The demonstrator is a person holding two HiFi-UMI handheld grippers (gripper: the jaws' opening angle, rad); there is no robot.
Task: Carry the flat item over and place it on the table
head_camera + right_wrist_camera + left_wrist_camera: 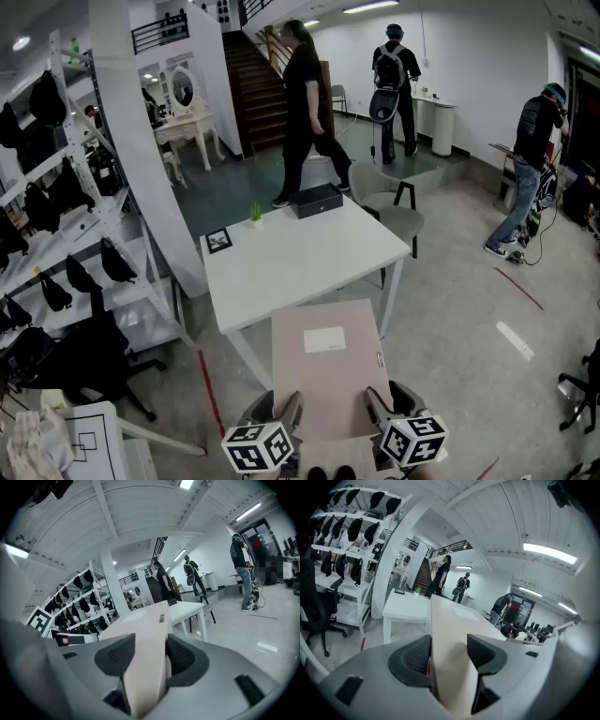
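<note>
A flat beige cardboard box (328,370) with a white label hangs level in the air just short of the white table's (300,258) near edge. My left gripper (279,410) is shut on its near left edge, my right gripper (386,401) on its near right edge. In the left gripper view the box (450,620) runs forward between the ribbed pads (417,654), and the left gripper (449,653) clamps it. In the right gripper view the box (147,625) likewise sits pinched in the right gripper (151,653). The table (405,607) lies straight ahead.
On the table's far end stand a black case (315,200), a small plant (255,214) and a framed picture (218,241). A grey chair (389,202) is at its right. Shelving with dark bags (56,234) lines the left. A person (305,103) walks behind the table; two others stand farther back.
</note>
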